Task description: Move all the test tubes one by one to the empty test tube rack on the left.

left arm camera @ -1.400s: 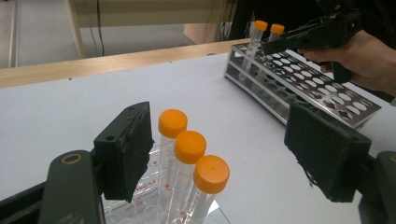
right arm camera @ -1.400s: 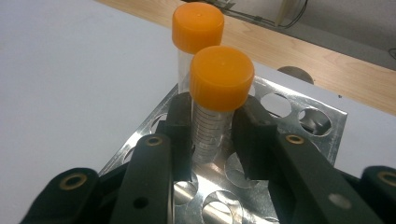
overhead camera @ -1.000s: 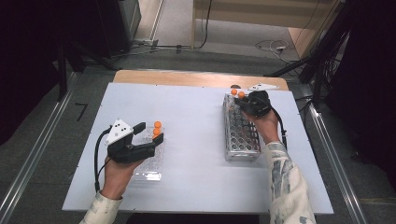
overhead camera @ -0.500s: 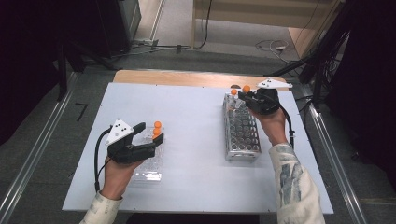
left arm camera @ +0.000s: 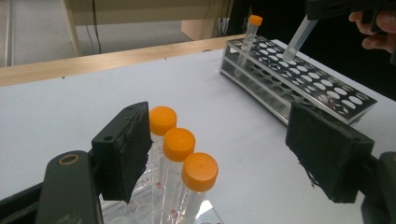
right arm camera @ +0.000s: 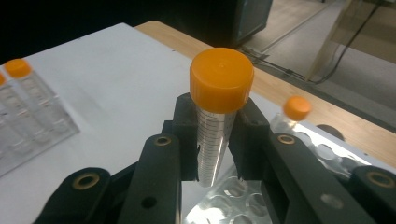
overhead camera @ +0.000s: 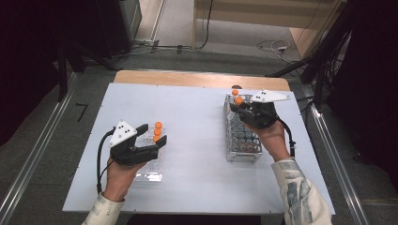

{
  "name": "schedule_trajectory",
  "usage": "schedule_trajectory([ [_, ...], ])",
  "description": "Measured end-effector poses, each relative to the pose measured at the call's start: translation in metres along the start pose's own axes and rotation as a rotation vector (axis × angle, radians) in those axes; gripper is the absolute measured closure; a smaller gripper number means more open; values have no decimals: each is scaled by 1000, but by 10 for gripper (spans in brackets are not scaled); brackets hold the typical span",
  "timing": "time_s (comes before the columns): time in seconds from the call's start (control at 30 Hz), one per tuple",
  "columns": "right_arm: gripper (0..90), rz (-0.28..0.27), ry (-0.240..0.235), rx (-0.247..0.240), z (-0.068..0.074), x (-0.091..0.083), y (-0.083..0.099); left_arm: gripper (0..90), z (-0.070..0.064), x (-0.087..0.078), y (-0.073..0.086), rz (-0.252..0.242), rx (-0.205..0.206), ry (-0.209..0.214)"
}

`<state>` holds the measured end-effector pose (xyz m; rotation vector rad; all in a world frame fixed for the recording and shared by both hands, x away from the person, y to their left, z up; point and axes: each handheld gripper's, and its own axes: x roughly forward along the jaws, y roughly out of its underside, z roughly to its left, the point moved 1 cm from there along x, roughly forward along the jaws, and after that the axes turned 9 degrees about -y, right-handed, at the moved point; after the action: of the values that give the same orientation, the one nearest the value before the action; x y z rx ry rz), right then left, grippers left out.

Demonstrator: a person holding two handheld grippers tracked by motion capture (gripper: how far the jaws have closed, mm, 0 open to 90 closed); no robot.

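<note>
- A white table (overhead camera: 197,140) filled the middle of the high view, with a strip of bare wood along its far edge.
- On the person's left, the left hand (overhead camera: 119,176) held the left gripper (overhead camera: 152,140) low over a clear plastic rack (overhead camera: 149,174) near the table's front.
- The left gripper's jaws stood wide apart and held nothing.
- In the left gripper view, three orange-capped tubes (left arm camera: 178,144) stood upright in a row in the clear rack, just beside the inner face of the left-hand jaw; whether the nearest cap touched the pad could not be told.
- On the person's right, a metal rack (overhead camera: 241,136) with many round holes lay lengthwise on the table, well apart from the clear rack.
- One capped tube (overhead camera: 235,93) stood in a hole at the metal rack's far end.
- The right hand (overhead camera: 272,136) held the right gripper (right arm camera: 215,135) above the far half of the metal rack.
- The right gripper's jaws were closed on a held tube (right arm camera: 217,116), gripping its clear body just below the orange cap.
- In the left gripper view the held tube (left arm camera: 300,37) hung tilted, its lower tip just above the rack's holes.
- In the right gripper view, the rack's holes showed below the held tube's tip.
</note>
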<state>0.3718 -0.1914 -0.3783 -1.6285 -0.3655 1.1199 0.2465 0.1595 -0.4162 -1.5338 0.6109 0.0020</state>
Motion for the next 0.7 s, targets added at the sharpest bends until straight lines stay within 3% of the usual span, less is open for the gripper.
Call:
schedule_trajectory([
  [0.27, 718, 6, -108, -55, 40, 7, 2, 227, -3, 0, 0, -1, 6, 4],
  [0.7, 717, 68, -227, -91, 84, 34, 15, 230, -8, -2, -1, -7, 12, 20],
])
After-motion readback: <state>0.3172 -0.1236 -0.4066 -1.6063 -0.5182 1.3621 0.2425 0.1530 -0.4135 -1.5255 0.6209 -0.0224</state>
